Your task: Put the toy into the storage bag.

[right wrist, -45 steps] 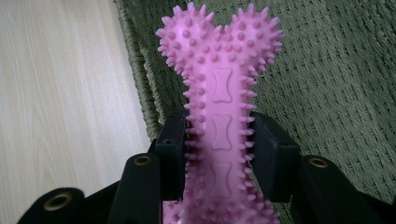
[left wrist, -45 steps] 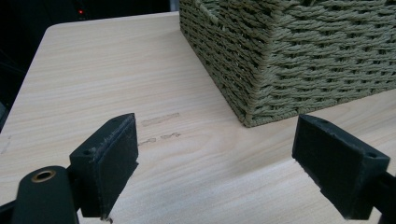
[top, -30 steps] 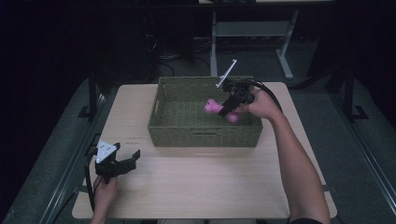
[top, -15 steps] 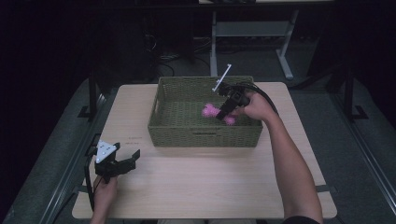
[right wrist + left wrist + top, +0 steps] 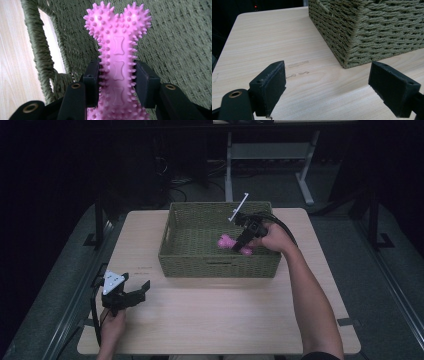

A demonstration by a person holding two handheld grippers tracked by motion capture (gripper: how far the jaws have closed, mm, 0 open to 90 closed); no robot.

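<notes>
now pink spiky bone (image 5: 117,65) clamped in right tool (image 5: 117,82), over basket (image 5: 175,37).

The spiked rubber bone-shaped toy (image 5: 117,62) is bright pink with embossed bone shapes. The woven rectangular basket (image 5: 218,265) is olive green. The pale wood-grain worktop (image 5: 225,320) carries faint streaks. Both tools' jaws are black.

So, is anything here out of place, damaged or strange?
Nothing stands out. The basket sits square on the table. The right gripper is shut on a pink bone toy inside the basket. The left gripper rests open over the table near some faint scuff marks.
</notes>
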